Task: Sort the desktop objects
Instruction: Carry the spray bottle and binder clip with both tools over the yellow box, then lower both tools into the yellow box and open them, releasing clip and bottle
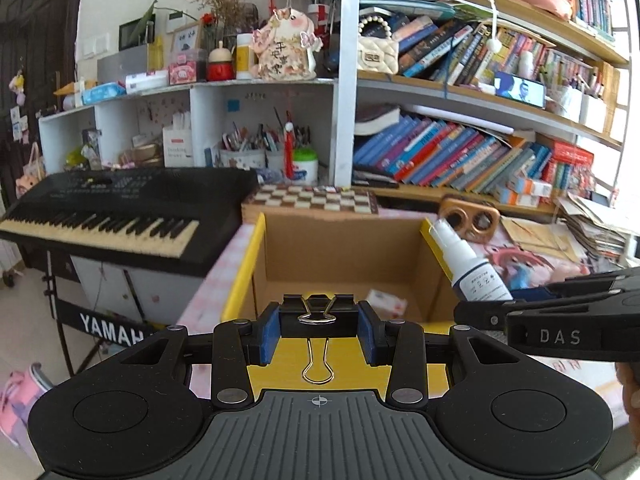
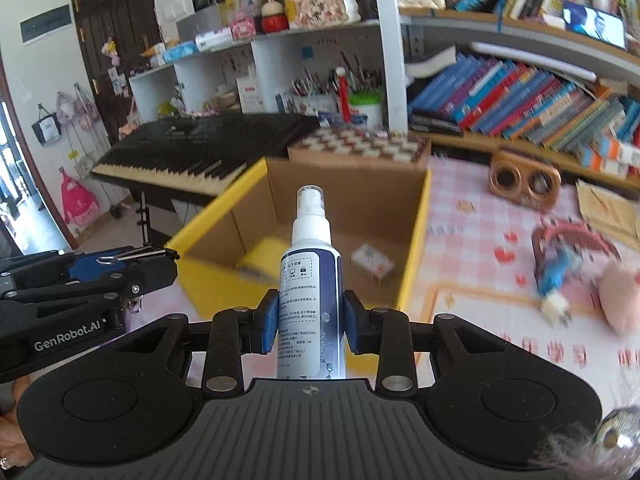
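Clamping a black binder clip between its blue pads, the left gripper holds it over the near yellow edge of an open cardboard box; the clip's silver wire handles point back toward the camera. At three o'clock in the left wrist view the right gripper reaches in, its black arm lettered "DAS", with a white spray bottle tilted toward eleven o'clock against the box's right wall.

From the right wrist camera, the right gripper is closed on the spray bottle, which stands upright at centre frame. Its white and dark blue label carries small Chinese print too fine to read, and a clear cap sits over the nozzle. At nine o'clock the left gripper shows "GenRobot.AI" on its side, the binder clip seen edge-on in its fingers.

Inside the cardboard box lie a small white carton and a blurred yellow object. The box rests on a pink checked tablecloth.

At ten o'clock in the left wrist view sits a black keyboard, with "YAMAH" legible on its stand. A chessboard lies behind the box at twelve o'clock, a wooden two-hole holder at two o'clock, and a hanging cat ornament bears Chinese characters.
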Tool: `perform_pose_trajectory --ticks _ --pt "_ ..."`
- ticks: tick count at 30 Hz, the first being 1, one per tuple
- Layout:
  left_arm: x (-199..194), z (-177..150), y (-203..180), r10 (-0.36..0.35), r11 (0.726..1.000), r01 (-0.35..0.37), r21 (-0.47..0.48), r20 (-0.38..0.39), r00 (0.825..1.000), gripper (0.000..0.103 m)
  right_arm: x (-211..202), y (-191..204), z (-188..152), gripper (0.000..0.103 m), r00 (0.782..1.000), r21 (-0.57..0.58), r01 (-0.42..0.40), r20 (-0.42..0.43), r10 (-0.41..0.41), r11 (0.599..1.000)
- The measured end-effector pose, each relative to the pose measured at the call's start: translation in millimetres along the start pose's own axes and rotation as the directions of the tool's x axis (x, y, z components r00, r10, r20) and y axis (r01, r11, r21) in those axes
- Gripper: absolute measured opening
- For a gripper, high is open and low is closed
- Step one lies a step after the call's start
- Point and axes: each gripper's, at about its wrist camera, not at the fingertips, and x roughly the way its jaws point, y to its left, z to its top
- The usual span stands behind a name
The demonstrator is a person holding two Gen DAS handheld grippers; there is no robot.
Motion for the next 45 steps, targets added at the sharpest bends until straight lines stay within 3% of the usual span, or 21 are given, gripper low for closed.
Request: perform_pose_trajectory --ticks 8,17,21,28,35,38,42,45 --pt "56.3 26.0 0.5 0.033 0.999 -0.033 0.019 -0.024 0.999 0.038 50.4 -19.4 46.5 0.03 0.999 -0.062 -0.035 -0.009 0.034 0.998" --pt "130.4 39.4 8.7 0.101 0.993 -0.093 0.069 -0.133 0.986 0.038 121.5 -28.1 74.8 0.031 0.988 -0.141 -0.088 -0.137 0.068 0.986" --pt "154.8 40.7 9.9 0.103 0.992 -0.087 0.091 -0.191 0.976 0.038 148.9 -29.8 80.5 0.031 0.972 -0.157 -0.136 -0.211 0.101 0.978" --pt "189.2 39.7 15.2 0.097 0.993 -0.072 0.095 -0.287 0.953 0.038 187.7 -30.0 79.8 0.031 0.947 -0.249 -0.149 -0.315 0.065 0.957" --pt "207.0 42.6 2.2 0.092 0.984 -0.035 0.177 -0.325 0.941 0.038 215.5 -33.4 78.5 0.031 0.905 -0.297 -0.187 -0.423 0.046 0.937" --pt "214.3 41.3 -6.9 0.103 0.97 -0.014 0.242 -0.359 0.927 0.038 225.4 -34.4 75.9 0.031 0.882 -0.317 -0.199 -0.471 0.028 0.927" --pt "219.4 40.8 -9.7 0.101 0.966 0.004 0.259 -0.392 0.914 0.038 236.4 -34.1 67.2 0.031 0.858 -0.361 -0.205 -0.513 -0.011 0.91" --pt "222.7 40.4 -10.3 0.1 0.965 0.014 0.263 -0.414 0.905 0.038 236.2 -31.6 65.3 0.031 0.855 -0.372 -0.218 -0.518 -0.007 0.902"
